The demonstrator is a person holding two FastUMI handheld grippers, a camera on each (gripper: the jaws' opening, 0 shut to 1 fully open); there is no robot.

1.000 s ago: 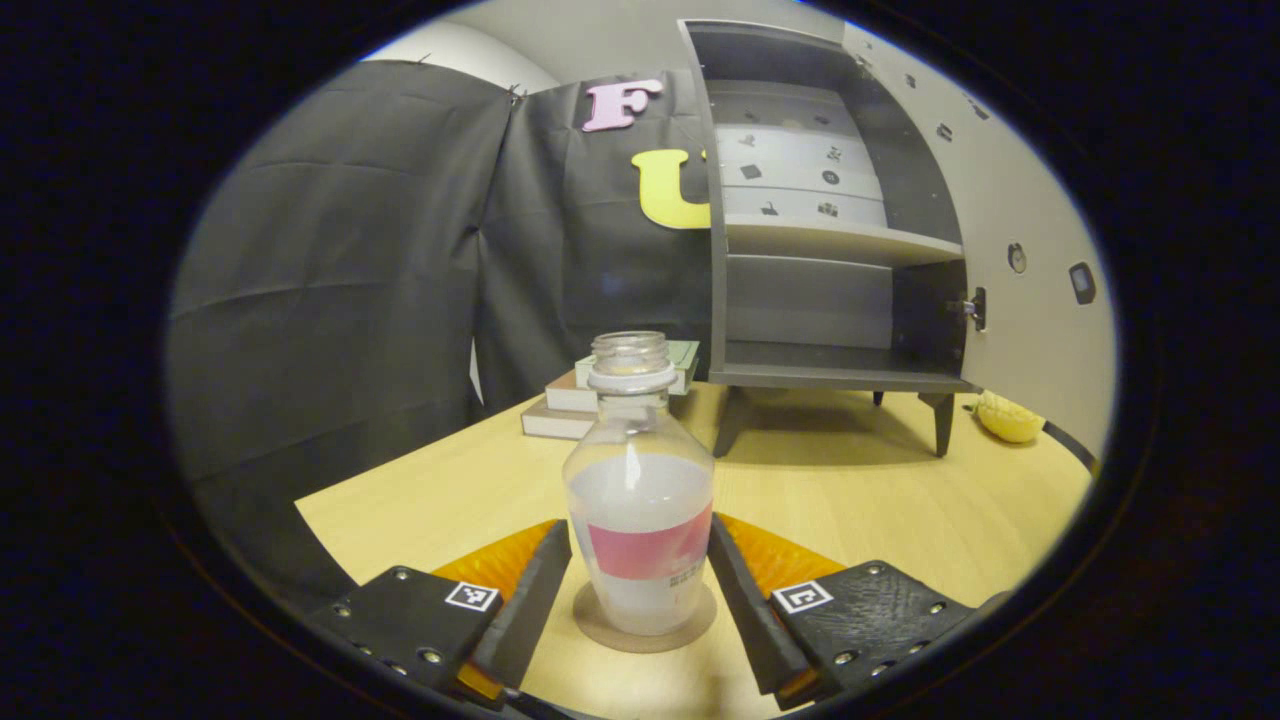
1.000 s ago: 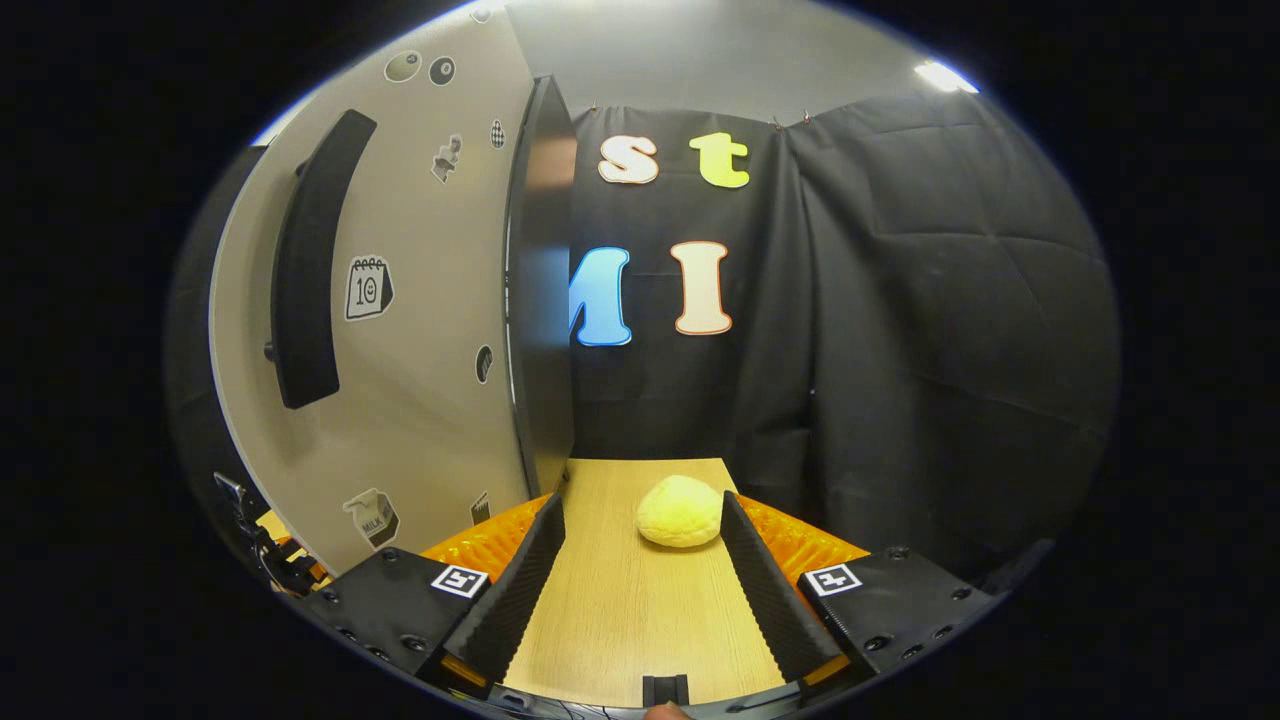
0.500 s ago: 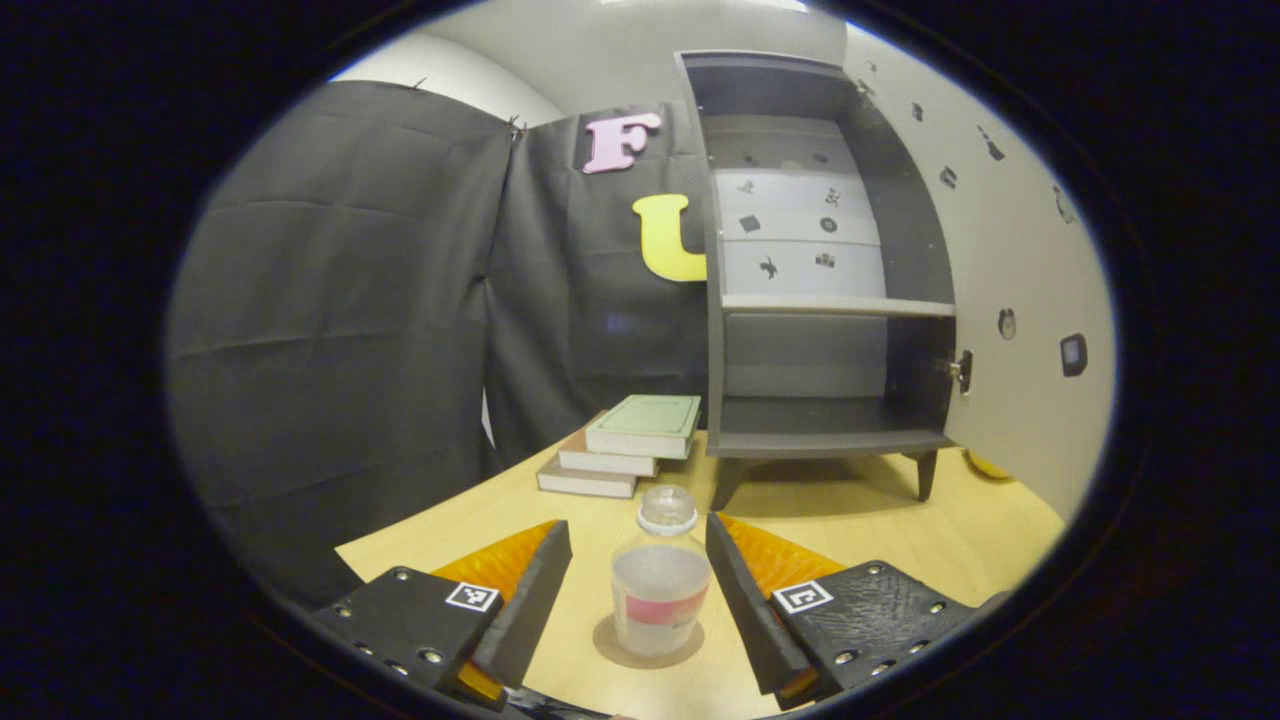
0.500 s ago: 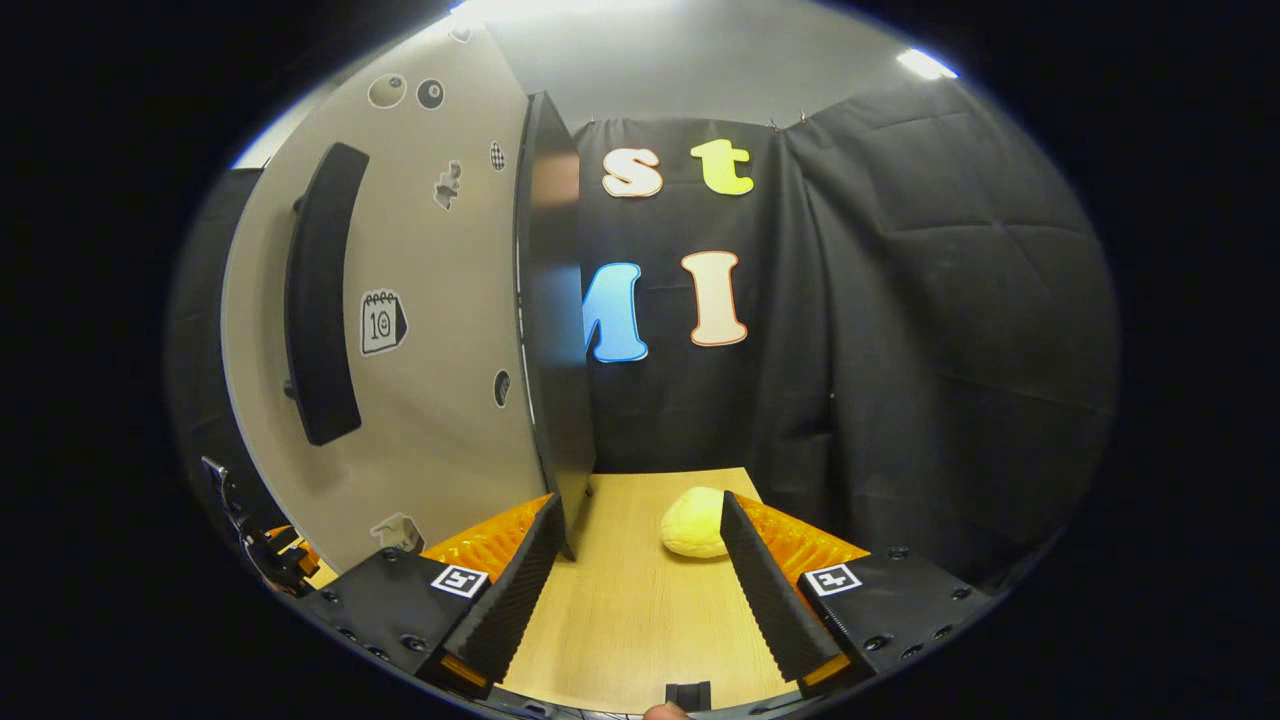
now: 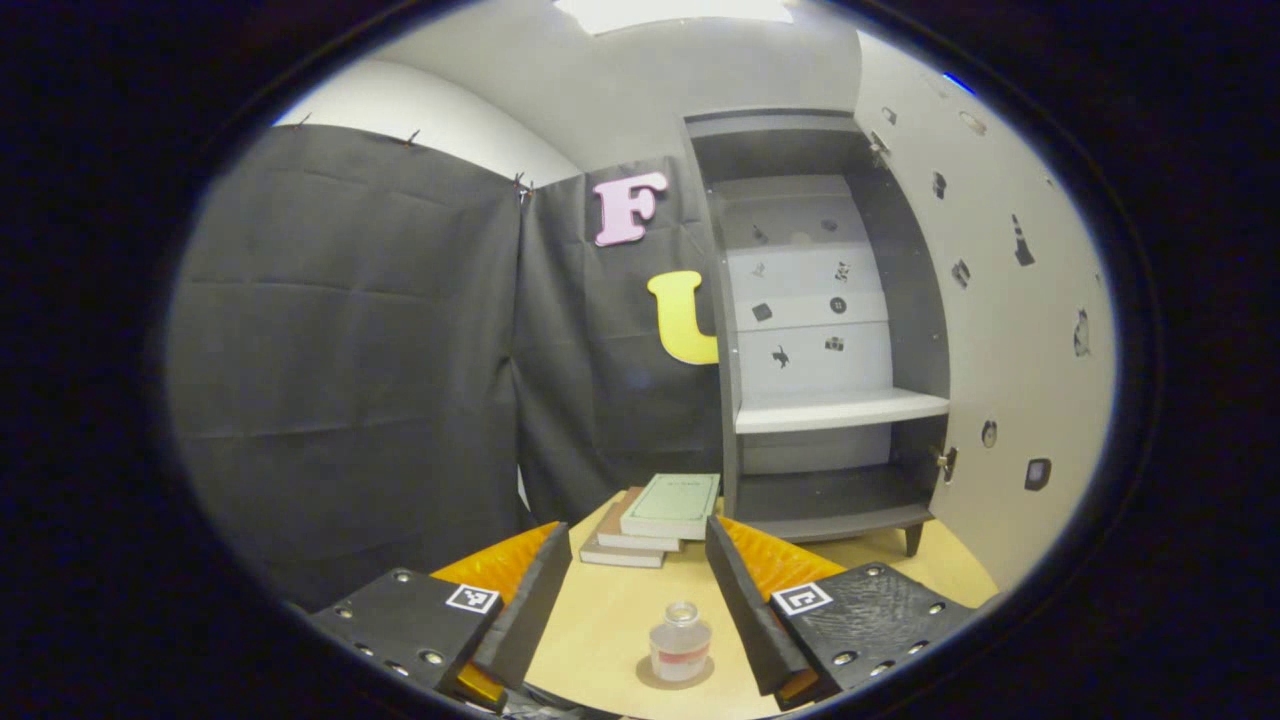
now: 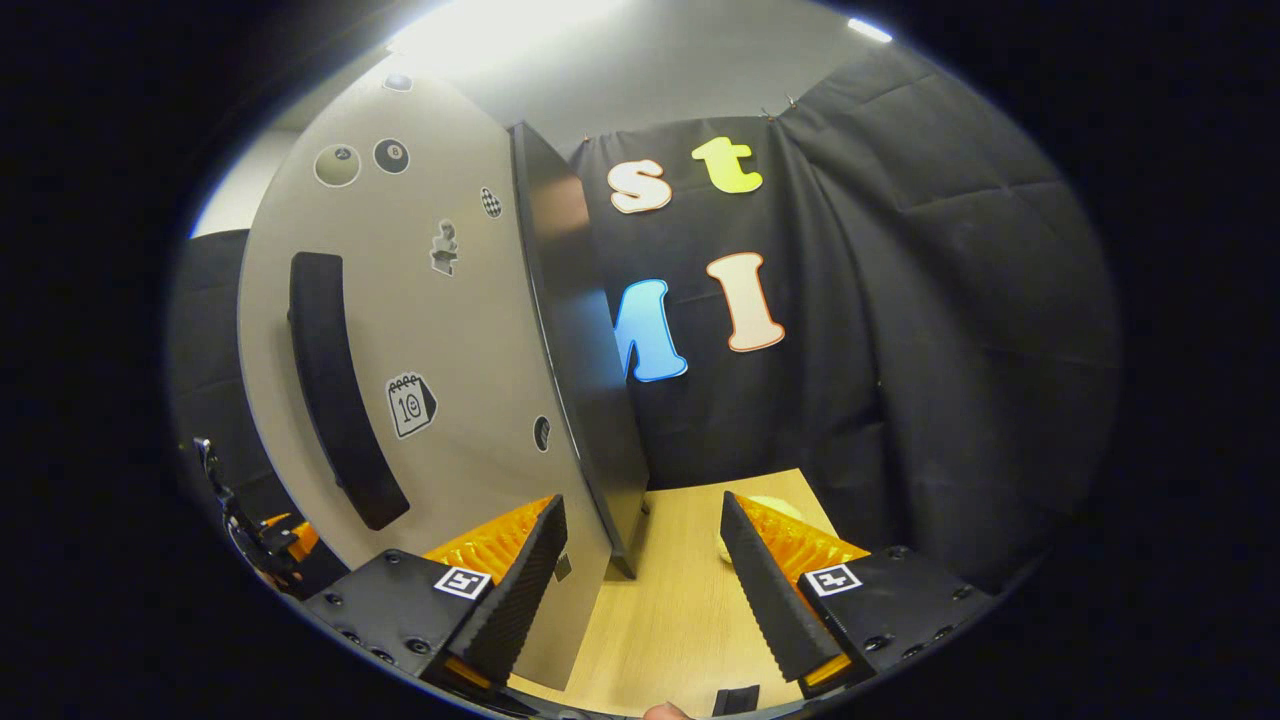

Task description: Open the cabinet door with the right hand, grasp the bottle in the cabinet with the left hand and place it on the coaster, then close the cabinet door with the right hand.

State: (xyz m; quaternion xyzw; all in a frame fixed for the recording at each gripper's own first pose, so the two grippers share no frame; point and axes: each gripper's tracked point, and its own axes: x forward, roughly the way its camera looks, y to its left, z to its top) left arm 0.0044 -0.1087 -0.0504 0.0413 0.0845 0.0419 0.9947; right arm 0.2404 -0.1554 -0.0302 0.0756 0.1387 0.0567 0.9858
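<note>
In the left gripper view the left tool hangs spread wide and empty, higher and farther back than a second ago, when its fingers flanked the bottle closely. The bottle now looks small and stands upright by itself on the round coaster at the near edge of the counter, apart from both fingers. That reads as the placing step done and the left tool clearing away. Beyond the bottle a stack of books lies near the cabinet, whose shelves stand bare; its door is swung out on the right. There is open counter between the bottle and the books, so the retreat has room; the bottle's place near the counter's edge is the one thing to mind.

In the right gripper view the right tool is also spread and holds nothing. The door's free edge has come from beside the left finger to between the two fingers, with the dark handle on the door's face to the left. A yellow lump is half hidden behind the right finger. I judge the closing of the door is starting; the door has free room to swing toward the cabinet
</note>
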